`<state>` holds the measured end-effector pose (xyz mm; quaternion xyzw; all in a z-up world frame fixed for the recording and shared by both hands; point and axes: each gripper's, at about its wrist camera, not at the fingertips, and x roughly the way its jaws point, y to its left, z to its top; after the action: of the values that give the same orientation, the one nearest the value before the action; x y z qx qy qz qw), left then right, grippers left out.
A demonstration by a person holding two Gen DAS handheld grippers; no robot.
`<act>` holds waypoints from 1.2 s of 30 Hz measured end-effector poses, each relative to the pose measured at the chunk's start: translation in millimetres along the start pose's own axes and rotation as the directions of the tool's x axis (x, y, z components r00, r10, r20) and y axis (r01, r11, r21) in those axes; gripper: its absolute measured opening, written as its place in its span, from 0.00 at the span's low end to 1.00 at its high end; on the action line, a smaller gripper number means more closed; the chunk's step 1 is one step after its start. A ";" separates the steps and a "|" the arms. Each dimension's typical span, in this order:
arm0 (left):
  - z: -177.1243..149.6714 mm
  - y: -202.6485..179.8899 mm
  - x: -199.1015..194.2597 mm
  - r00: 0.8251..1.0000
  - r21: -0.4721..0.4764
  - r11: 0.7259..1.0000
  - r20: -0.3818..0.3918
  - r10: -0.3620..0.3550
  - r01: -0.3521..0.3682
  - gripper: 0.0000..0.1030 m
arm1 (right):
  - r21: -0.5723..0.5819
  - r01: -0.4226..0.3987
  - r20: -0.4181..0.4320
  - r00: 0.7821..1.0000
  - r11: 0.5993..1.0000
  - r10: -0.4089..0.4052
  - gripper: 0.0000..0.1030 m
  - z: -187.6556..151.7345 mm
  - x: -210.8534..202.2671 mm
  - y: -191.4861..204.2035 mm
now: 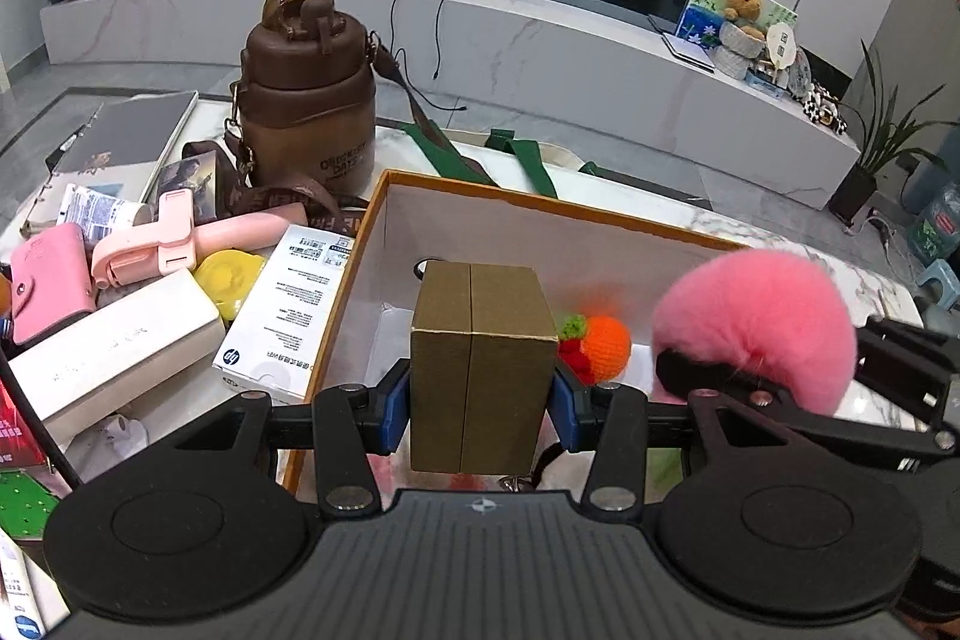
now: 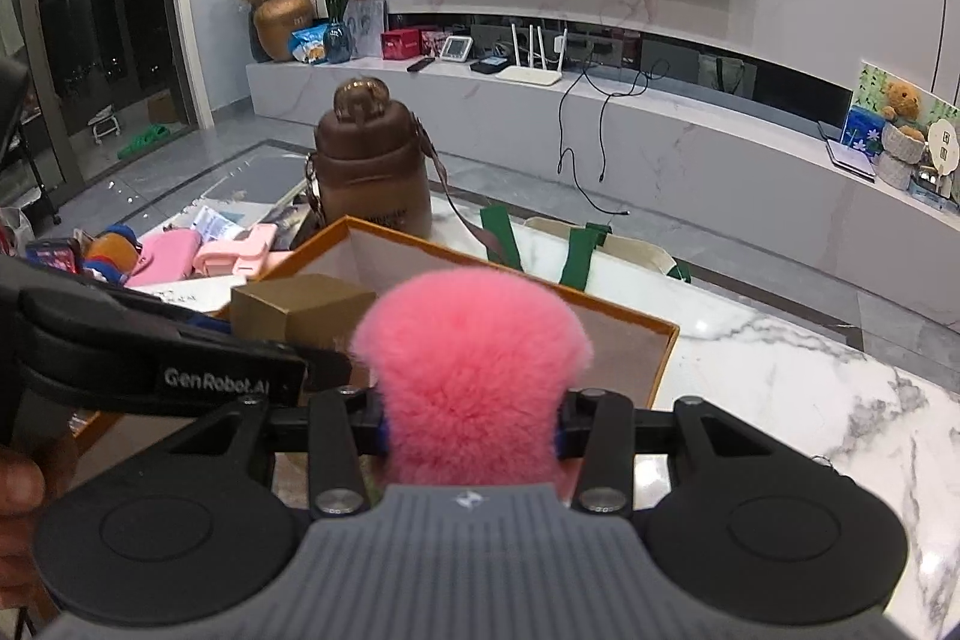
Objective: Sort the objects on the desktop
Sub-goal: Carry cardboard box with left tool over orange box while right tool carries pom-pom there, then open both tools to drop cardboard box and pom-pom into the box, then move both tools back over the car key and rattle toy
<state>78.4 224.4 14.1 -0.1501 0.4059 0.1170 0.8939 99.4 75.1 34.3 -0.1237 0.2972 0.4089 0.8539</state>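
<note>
Your left gripper clamps the gold box, your right gripper the pink pompom, both over the orange-rimmed box; release together and the gold box may crush the knitted orange.

Quick count: one gold box, one pink pompom, one orange-rimmed box, one knitted orange fruit, one brown bottle, two green-strapped bags.

Matt cardboard box, fluffy pink pompom, glossy marble tabletop

Both grippers clamped, angled downward.
</note>
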 end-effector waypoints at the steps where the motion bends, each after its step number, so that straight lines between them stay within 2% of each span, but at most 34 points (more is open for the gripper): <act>1: 1.3 0.7 0.8 1.000 -0.007 1.000 -0.004 -0.002 0.002 0.51 | 0.001 0.001 -0.003 1.000 1.000 -0.001 0.44 0.0 2.6 -0.6; 8: 6.0 9.9 9.1 0.999 -0.057 0.998 -0.044 -0.012 0.010 0.52 | -0.005 -0.005 -0.020 1.000 1.000 0.005 0.45 -1.2 15.1 3.5; 9: 6.8 11.7 10.3 0.999 -0.061 0.998 -0.046 -0.011 0.008 0.57 | -0.006 -0.003 -0.024 1.000 1.000 0.003 0.46 -1.7 16.7 4.5; 10: 7.3 13.0 10.4 0.999 -0.065 0.998 -0.049 -0.013 0.010 0.68 | -0.007 -0.001 -0.028 1.000 1.000 0.001 0.48 -0.7 18.3 5.4; 12: 7.7 15.5 7.7 0.998 -0.083 0.996 -0.041 -0.038 0.034 0.71 | -0.006 0.003 -0.022 1.000 1.000 -0.003 0.48 -0.5 18.9 6.7; 36: 7.9 -7.1 -13.2 0.999 -0.035 0.999 0.004 -0.036 0.037 0.75 | -0.003 0.015 -0.001 1.000 1.000 -0.015 0.50 -3.8 -1.8 -6.2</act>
<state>77.7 219.5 30.3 -0.1728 0.3997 0.1079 0.8937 101.7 68.4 32.1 -0.1275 0.2961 0.4030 0.8566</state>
